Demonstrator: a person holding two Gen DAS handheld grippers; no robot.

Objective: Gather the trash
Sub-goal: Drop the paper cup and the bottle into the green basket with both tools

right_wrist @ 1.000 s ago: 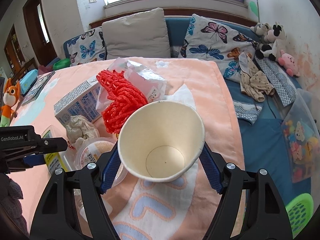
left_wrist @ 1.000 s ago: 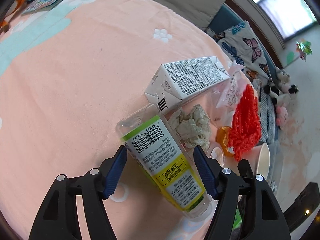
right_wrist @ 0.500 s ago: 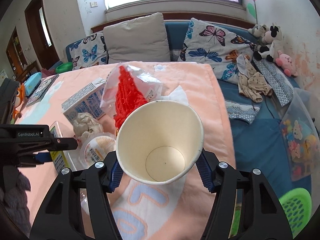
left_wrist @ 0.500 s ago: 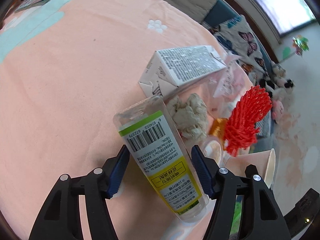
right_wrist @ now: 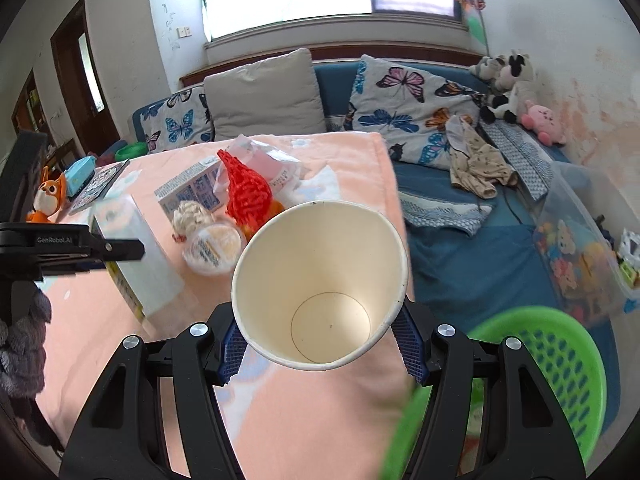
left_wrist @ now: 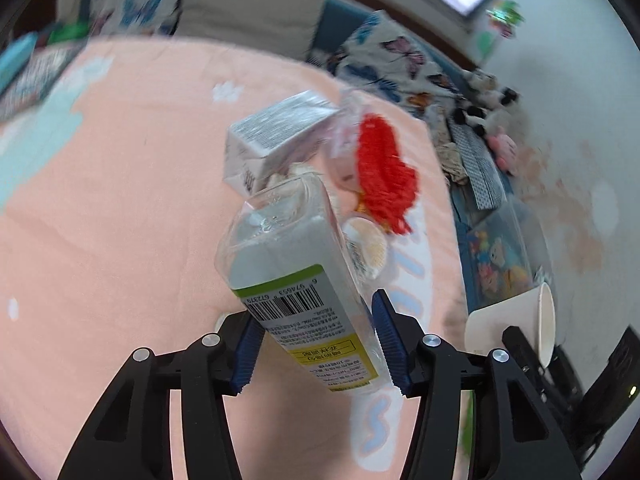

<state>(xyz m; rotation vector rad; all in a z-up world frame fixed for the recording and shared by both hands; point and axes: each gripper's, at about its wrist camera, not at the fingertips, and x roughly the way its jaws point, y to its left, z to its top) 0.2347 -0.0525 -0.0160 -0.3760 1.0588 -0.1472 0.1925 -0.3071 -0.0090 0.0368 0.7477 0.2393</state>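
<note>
My left gripper (left_wrist: 316, 344) is shut on a clear plastic bottle (left_wrist: 296, 264) with a green and yellow label, lifted off the peach blanket (left_wrist: 120, 200). My right gripper (right_wrist: 320, 344) is shut on a white paper cup (right_wrist: 320, 284), mouth toward the camera; the cup also shows in the left wrist view (left_wrist: 516, 328). On the blanket lie a milk carton (left_wrist: 276, 140), a red foam net (left_wrist: 384, 172), a crumpled tissue (right_wrist: 190, 216), a clear lidded tub (right_wrist: 214, 248) and a plastic bag (right_wrist: 268, 160). A green basket (right_wrist: 532, 376) sits low right of the cup.
A blue sofa (right_wrist: 460, 256) with butterfly cushions (right_wrist: 404, 108) and plush toys (right_wrist: 508, 84) runs behind and right of the blanket. A clear toy bin (right_wrist: 580, 256) stands at the right. A fox toy (right_wrist: 46, 200) and a book (right_wrist: 98, 184) lie at the far left.
My left gripper has lifted the bottle off the blanket and tilted up. My right gripper has pulled back with the cup, and the green basket has come into view below it.
</note>
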